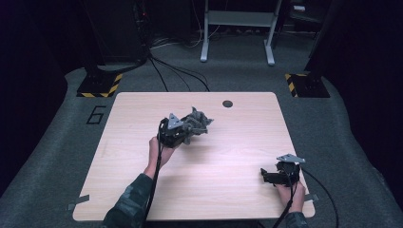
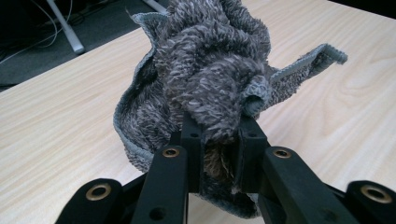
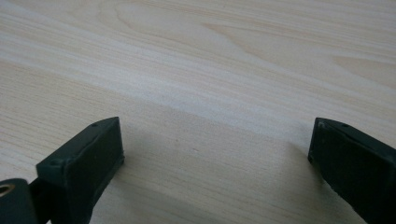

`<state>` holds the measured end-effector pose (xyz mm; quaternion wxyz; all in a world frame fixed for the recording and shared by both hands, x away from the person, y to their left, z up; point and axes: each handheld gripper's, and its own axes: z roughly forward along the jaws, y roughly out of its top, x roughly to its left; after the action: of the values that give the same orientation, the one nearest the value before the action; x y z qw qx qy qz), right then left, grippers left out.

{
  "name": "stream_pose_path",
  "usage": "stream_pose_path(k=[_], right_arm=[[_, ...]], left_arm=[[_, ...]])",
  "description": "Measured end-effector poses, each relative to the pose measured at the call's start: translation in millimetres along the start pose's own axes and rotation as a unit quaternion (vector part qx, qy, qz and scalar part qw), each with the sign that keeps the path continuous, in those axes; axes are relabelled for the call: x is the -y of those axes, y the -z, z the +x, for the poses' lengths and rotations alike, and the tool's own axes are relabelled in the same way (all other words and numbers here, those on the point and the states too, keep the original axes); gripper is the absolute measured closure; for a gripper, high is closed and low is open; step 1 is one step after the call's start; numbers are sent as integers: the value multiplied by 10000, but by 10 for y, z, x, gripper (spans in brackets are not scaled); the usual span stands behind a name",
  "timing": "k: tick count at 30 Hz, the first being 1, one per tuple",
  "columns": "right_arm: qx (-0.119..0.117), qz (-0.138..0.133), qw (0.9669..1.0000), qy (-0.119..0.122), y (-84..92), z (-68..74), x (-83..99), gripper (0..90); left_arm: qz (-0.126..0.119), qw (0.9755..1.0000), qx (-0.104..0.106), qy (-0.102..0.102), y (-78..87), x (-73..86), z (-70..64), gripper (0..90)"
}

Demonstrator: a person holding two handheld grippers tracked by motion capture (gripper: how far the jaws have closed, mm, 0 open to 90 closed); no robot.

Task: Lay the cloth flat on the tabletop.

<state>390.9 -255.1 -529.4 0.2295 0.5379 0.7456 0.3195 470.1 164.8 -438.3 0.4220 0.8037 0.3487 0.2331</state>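
Counter [image 1: 228,190]: pale wood, bare apart from the work. Grey terry towel [image 2: 210,79]: bunched, toward the far edge near its middle, one fold pinched in the left gripper [image 2: 218,135], jaws narrow on it. Right gripper [image 3: 215,154]: near the right front corner, jaws wide, nothing between them. Risk: the grip takes only a small fold; the hanging bulk could pull it free if lifted quickly.
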Motion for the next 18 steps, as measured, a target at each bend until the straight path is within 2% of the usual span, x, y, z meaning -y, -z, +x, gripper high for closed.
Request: stream_pose_path(k=[7, 15, 16, 18], right_arm=[[3, -2, 10000, -7, -1, 1, 0, 27], [5, -1, 10000, -7, 0, 2, 0, 27], [8, 2, 10000, 12, 0, -2, 0, 27], [6, -2, 10000, -7, -1, 1, 0, 27]], left_arm=[[55, 9999, 31, -156, 101, 111, -116, 772], [236, 9991, 41, -357, 164, 310, -320, 770], [316, 9986, 127, -395, 162, 368, -400, 770], [340, 9985, 214, -375, 156, 428, -467, 764]])
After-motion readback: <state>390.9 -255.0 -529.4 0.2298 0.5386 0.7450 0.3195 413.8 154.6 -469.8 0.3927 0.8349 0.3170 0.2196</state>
